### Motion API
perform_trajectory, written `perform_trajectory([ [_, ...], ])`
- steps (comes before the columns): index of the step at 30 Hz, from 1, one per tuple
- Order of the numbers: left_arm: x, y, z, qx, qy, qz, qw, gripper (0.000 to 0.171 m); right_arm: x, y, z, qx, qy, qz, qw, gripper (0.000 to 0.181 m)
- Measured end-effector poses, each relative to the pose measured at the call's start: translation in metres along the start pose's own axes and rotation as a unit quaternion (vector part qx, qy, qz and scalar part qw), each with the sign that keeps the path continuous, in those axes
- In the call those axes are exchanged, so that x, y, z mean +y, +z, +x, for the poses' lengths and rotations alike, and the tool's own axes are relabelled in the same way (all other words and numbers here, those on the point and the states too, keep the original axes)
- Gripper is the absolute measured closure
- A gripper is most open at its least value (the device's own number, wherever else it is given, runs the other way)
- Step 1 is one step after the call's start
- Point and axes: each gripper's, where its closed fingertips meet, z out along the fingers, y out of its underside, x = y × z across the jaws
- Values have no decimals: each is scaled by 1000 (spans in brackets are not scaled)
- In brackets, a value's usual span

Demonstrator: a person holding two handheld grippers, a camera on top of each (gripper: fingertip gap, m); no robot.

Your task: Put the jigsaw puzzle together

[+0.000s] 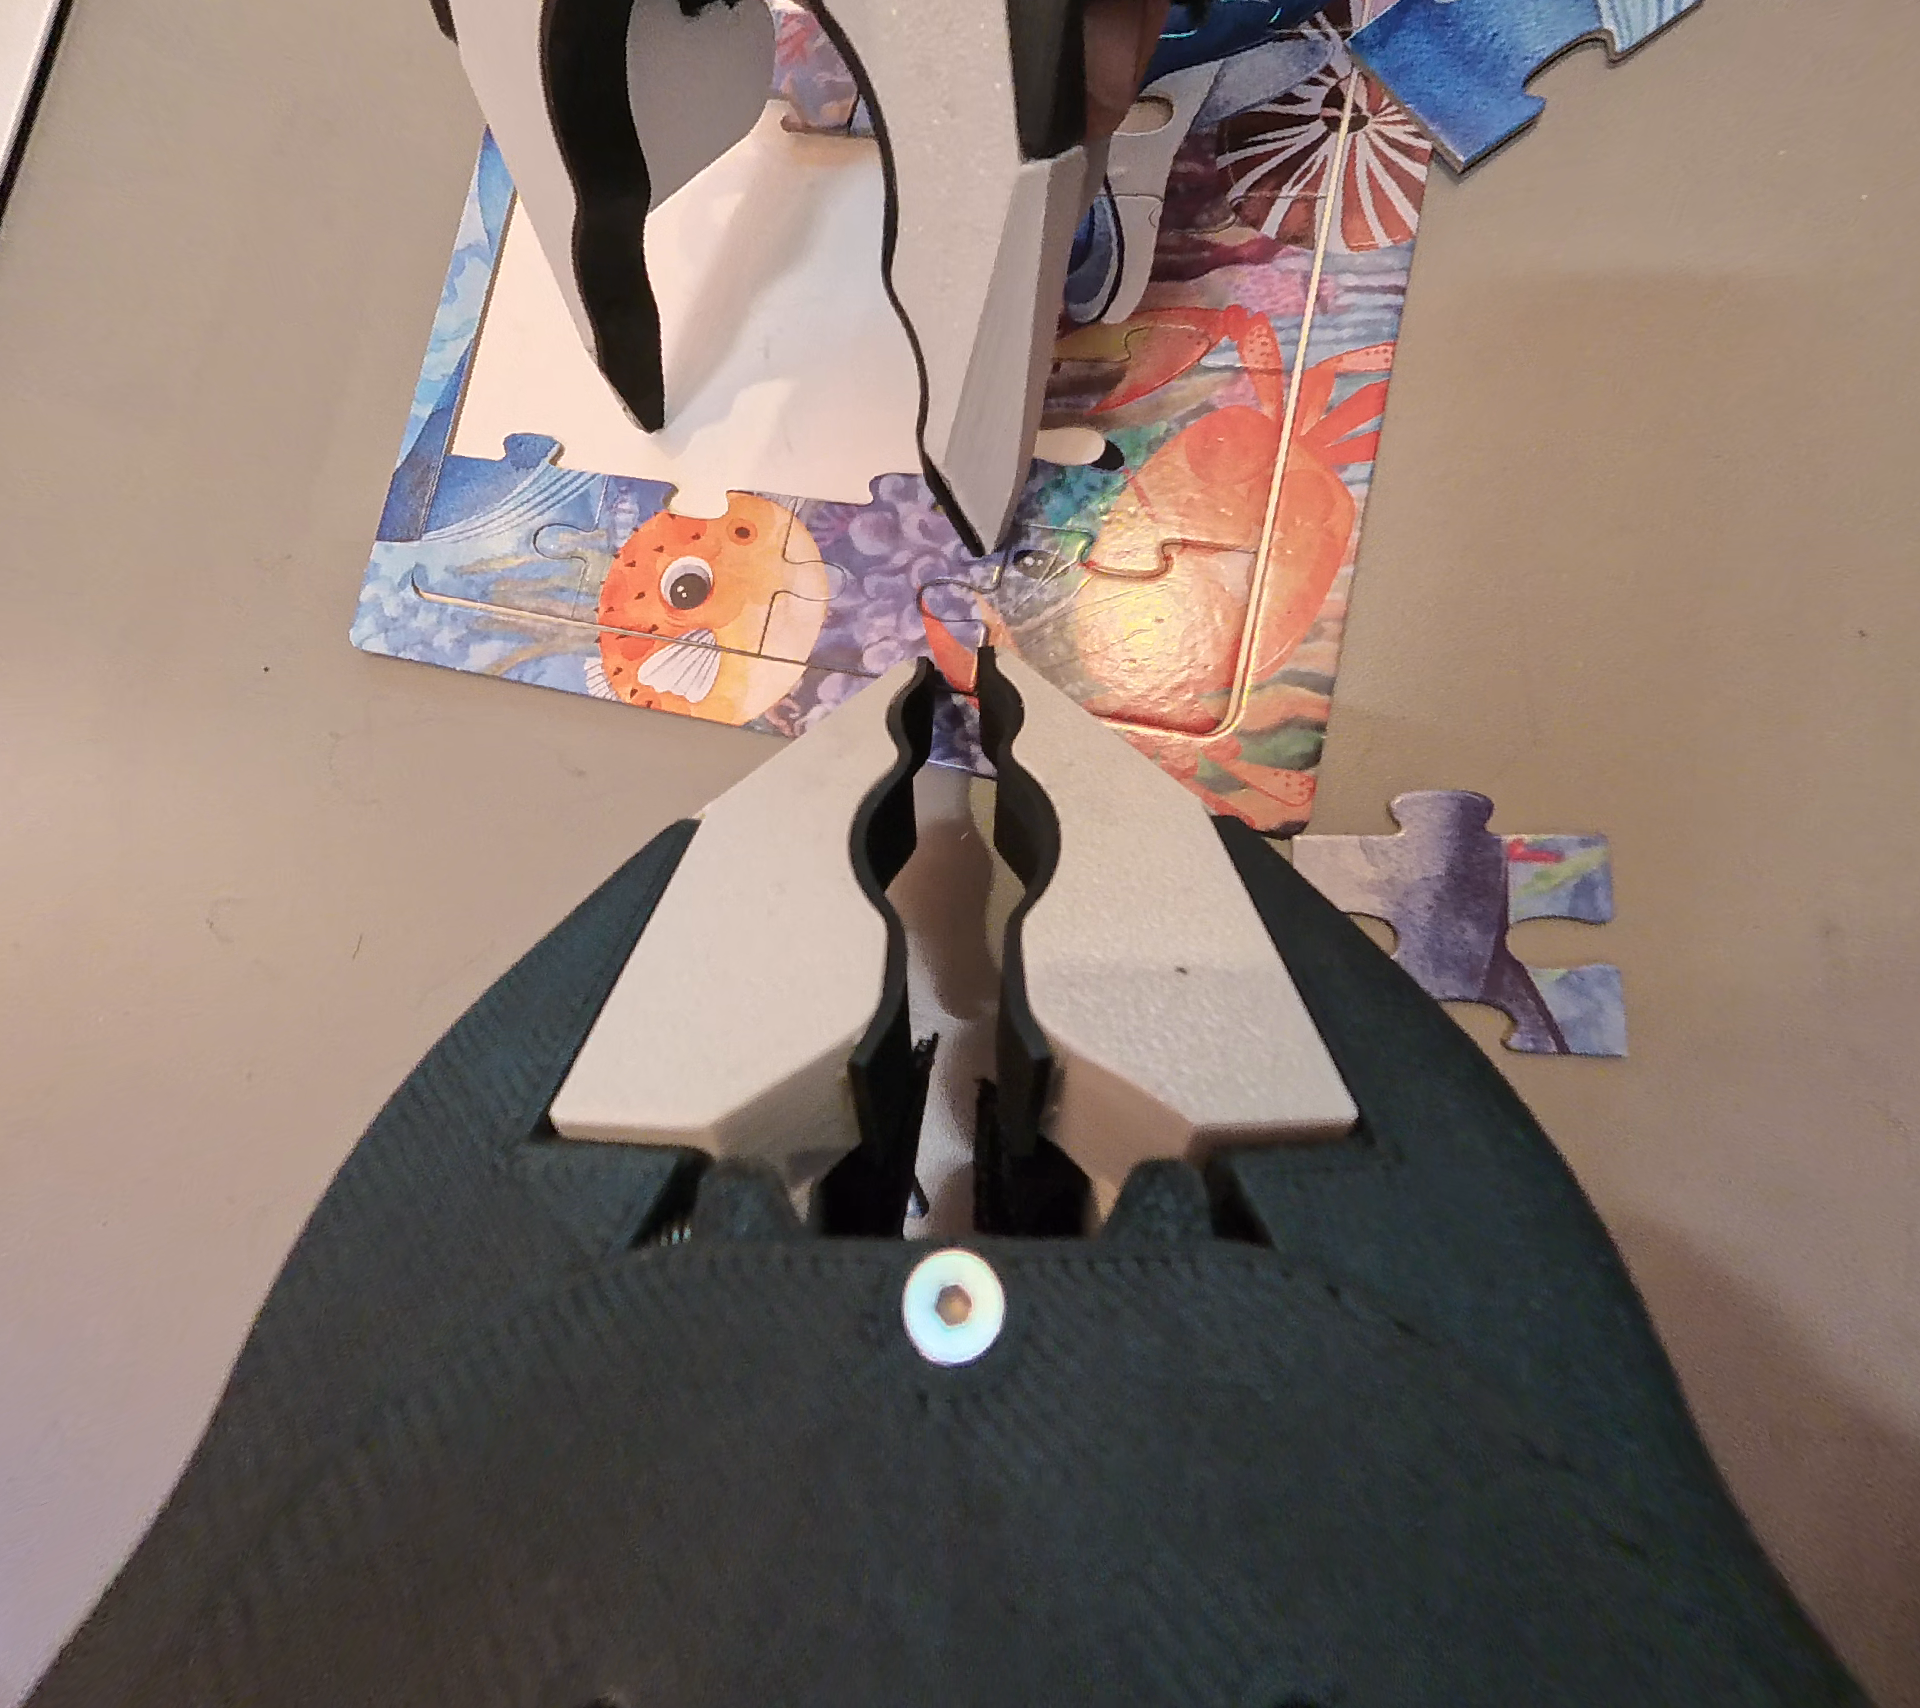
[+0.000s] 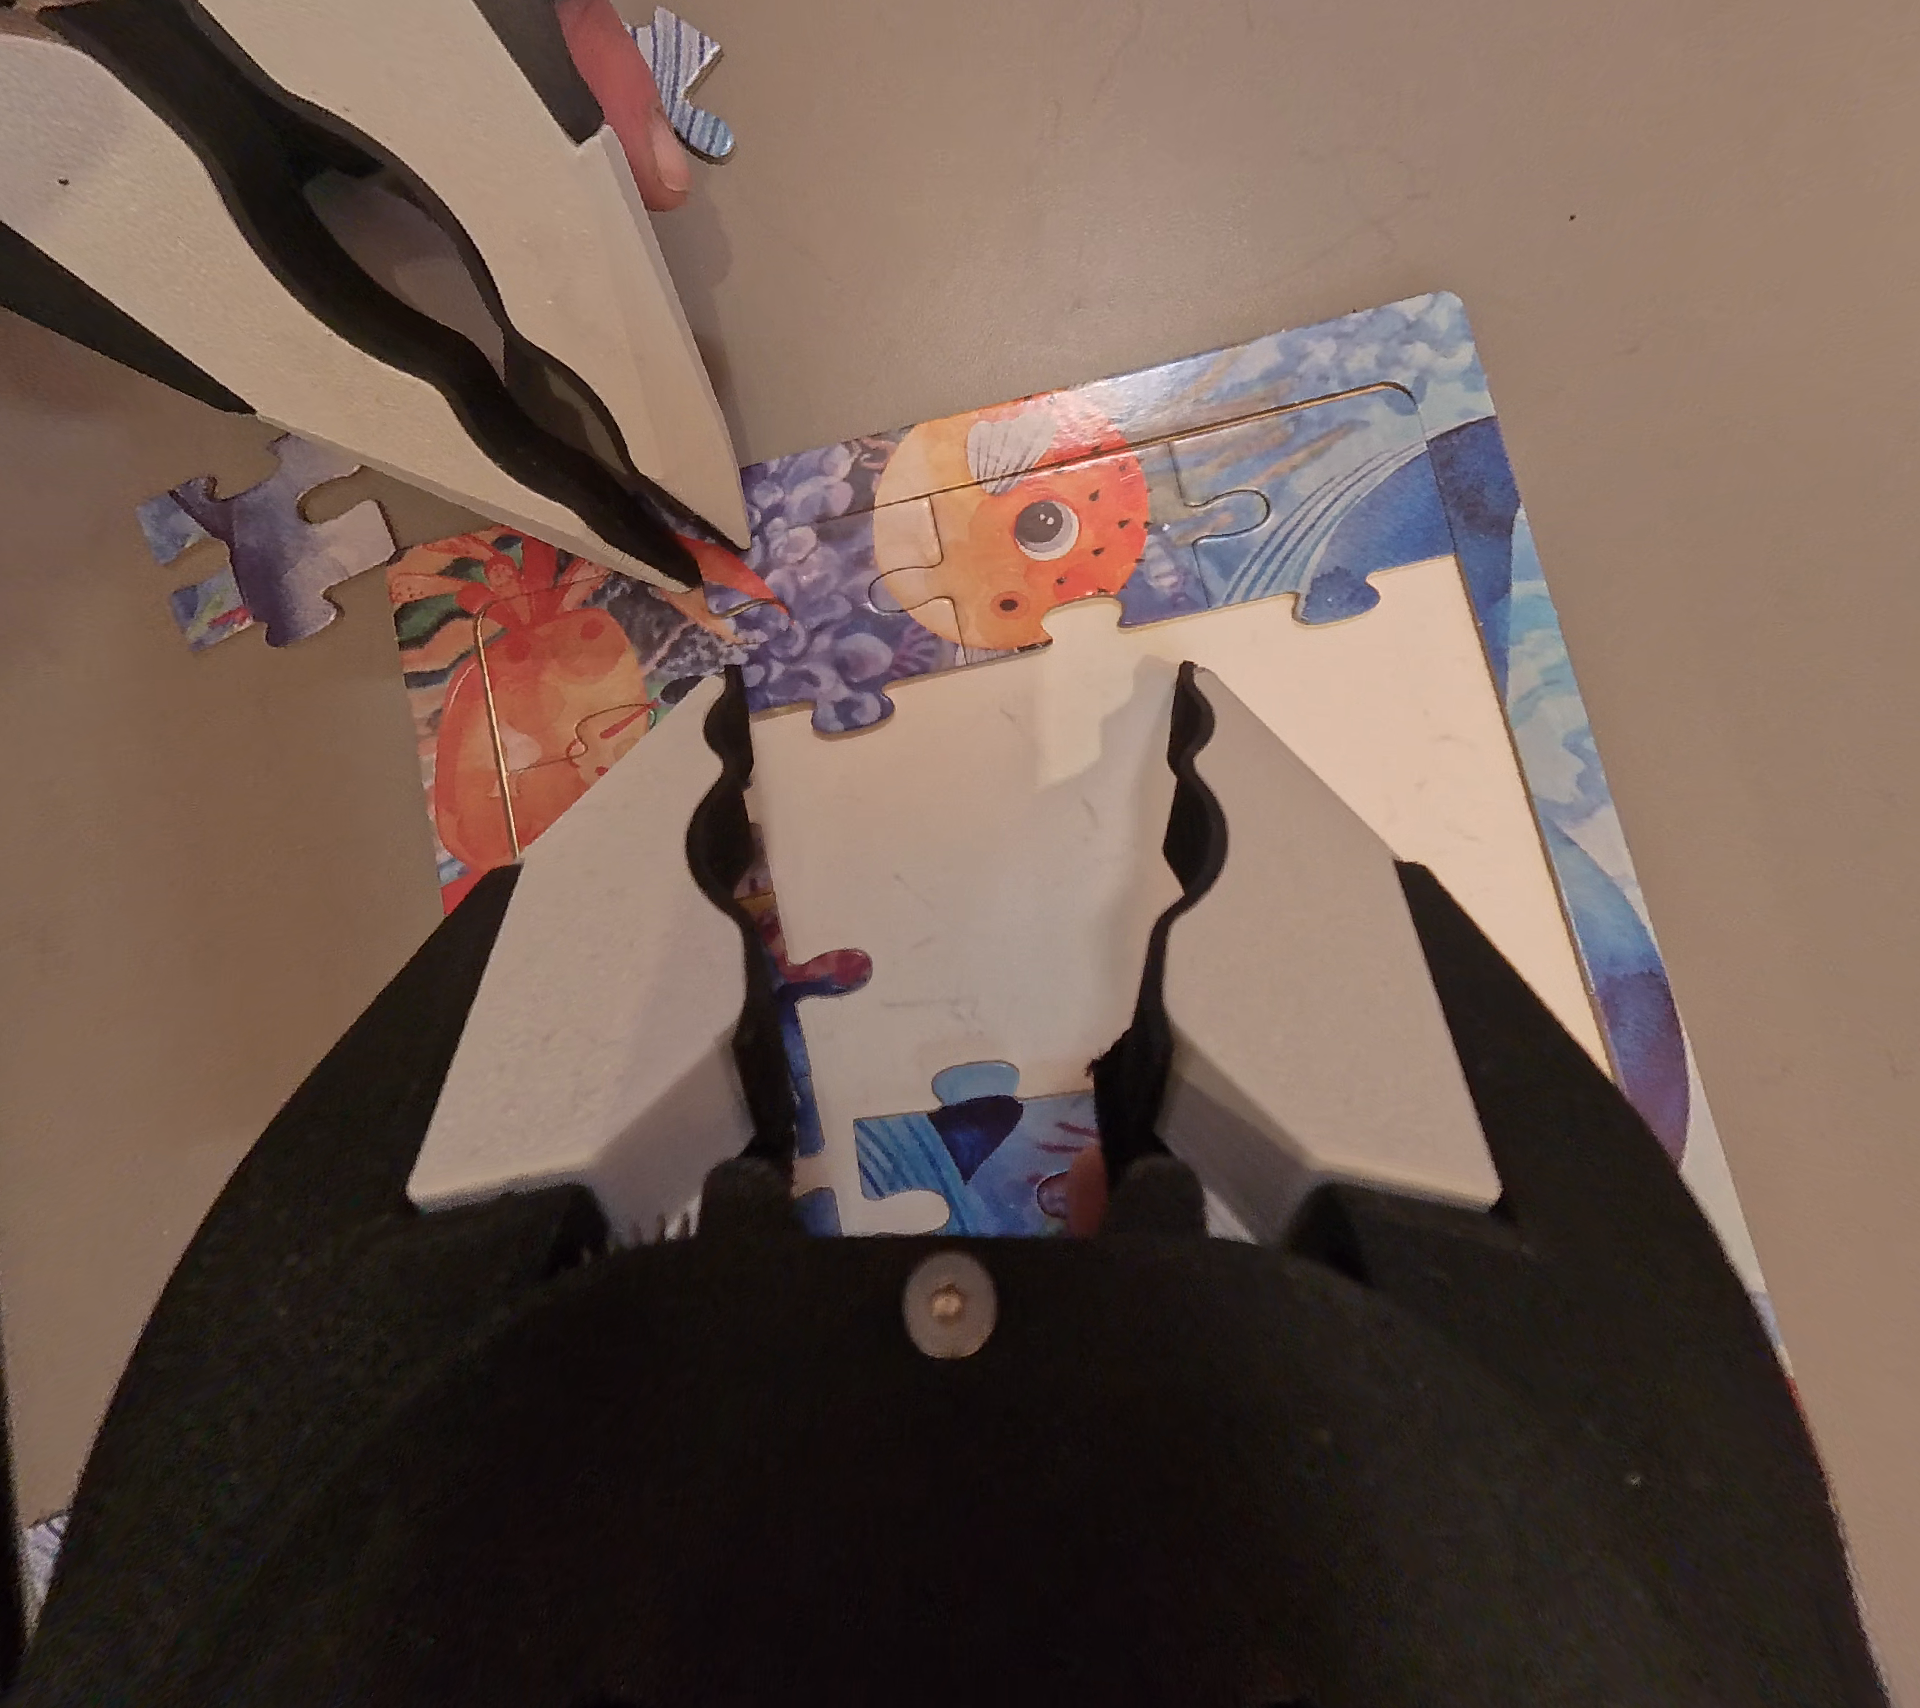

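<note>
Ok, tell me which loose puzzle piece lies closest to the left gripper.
The purple piece, lying on the table beside the left gripper and the board's crab corner. The blue striped piece lies farther off, past the board's far end.

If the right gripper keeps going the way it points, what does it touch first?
Probably the bare white bed of the puzzle tray, which fills the gap between the open right gripper fingers. Further along sits the pufferfish piece. Depth is unclear.

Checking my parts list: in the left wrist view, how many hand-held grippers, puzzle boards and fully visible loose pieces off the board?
Hand-held grippers: 2 (left hand-held gripper, right hand-held gripper)
Puzzle board: 1
Loose pieces: 2 (blue piece, purple piece)
Total: 5
</note>
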Motion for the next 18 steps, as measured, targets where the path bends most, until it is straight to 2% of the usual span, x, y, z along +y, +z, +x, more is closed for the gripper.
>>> perform_trajectory([
  [18, -2, 1, 2, -5, 11, -1, 1000, 170, 0, 0, -1, 5, -1, -7, 1000, 108],
])
